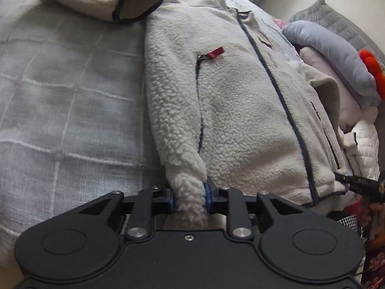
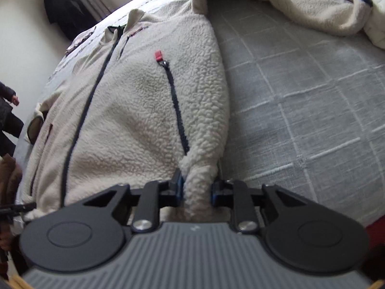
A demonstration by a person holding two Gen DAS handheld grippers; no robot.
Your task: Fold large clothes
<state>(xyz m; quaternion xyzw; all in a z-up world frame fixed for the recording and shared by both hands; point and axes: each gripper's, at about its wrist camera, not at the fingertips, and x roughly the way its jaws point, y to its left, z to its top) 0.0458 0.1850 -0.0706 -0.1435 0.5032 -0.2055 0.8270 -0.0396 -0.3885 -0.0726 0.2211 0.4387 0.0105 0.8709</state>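
Cream sherpa fleece zip jacket [image 1: 240, 110] lies front-up, flat on grey checked bedspread [image 1: 60, 96]; soft, bulky, likely grippy; left gripper [image 1: 190, 196] and right gripper [image 2: 197, 191] fingers each pinch a bottom hem corner; good holds.

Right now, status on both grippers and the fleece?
Left gripper shut on fleece hem corner. Right gripper shut on the opposite corner. Fleece flat on bed, zipped, sleeves out. Nothing in the way.
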